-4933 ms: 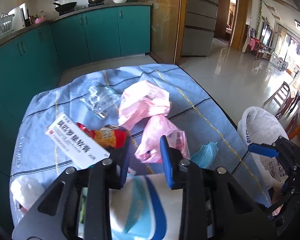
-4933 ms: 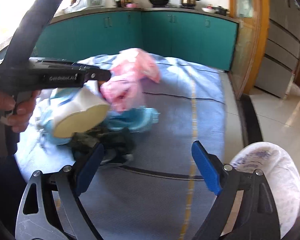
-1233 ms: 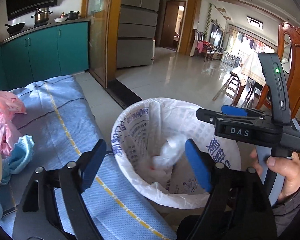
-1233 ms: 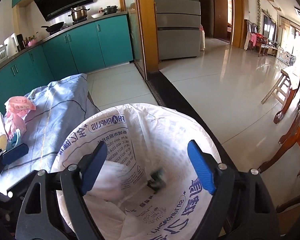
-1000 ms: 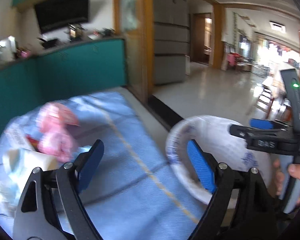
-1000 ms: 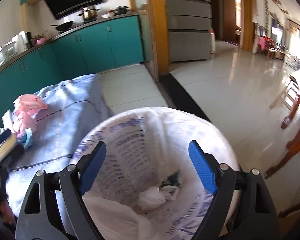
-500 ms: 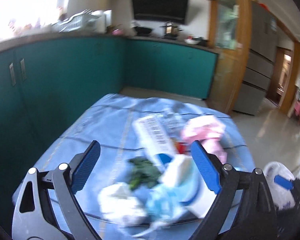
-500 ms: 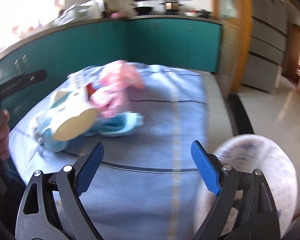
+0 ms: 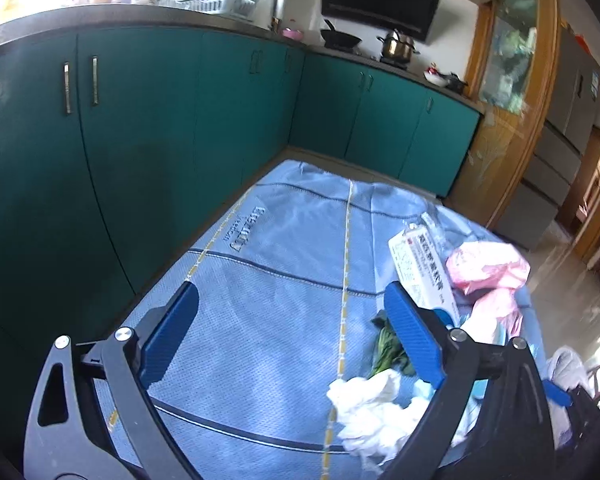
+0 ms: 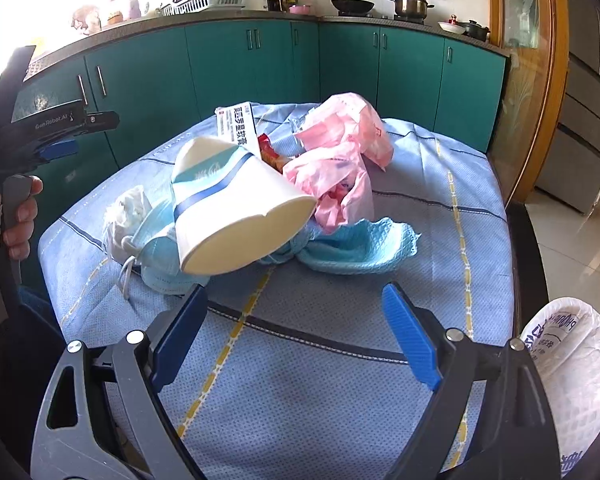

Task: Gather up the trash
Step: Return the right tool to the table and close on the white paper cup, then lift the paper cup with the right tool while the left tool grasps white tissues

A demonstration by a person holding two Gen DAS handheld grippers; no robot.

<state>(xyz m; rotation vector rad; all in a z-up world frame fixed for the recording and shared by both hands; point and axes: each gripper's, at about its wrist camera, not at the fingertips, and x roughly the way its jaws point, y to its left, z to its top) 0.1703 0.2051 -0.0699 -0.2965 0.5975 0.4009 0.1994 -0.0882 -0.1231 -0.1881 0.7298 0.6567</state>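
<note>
A heap of trash lies on the blue cloth (image 10: 324,364): a tipped paper cup (image 10: 236,212), pink plastic bags (image 10: 340,148), a blue rag (image 10: 356,248), a face mask (image 10: 160,256), a crumpled white tissue (image 10: 128,216) and a white box (image 10: 238,124). My right gripper (image 10: 296,336) is open and empty, just in front of the heap. My left gripper (image 9: 292,336) is open and empty over bare cloth, left of the tissue (image 9: 372,404), a green leaf (image 9: 388,352) and the box (image 9: 420,268). The lined trash bin (image 10: 576,380) stands at the lower right.
Teal kitchen cabinets (image 10: 260,68) run along the back and left close to the table. A wooden door frame (image 10: 548,80) and tiled floor (image 10: 580,248) lie to the right. The table edge drops off on the right beside the bin.
Both grippers swung from over the trash bin back to the table. The right one now faces the heap closely; the left has turned further left over bare cloth.
</note>
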